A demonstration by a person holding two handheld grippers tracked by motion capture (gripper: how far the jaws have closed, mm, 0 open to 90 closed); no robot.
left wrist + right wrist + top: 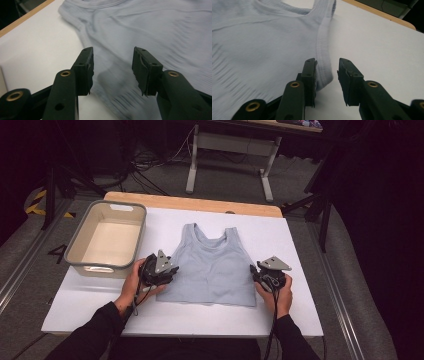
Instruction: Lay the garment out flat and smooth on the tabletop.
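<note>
A pale blue tank top (212,265) lies flat on the white table (300,285), straps pointing away from the person. The left hand-held gripper (167,270) hovers wide open over its left side seam; the right hand-held gripper (260,274) (narrower gap) straddles its right edge. A grey bin (80,237) stands at left.
</note>
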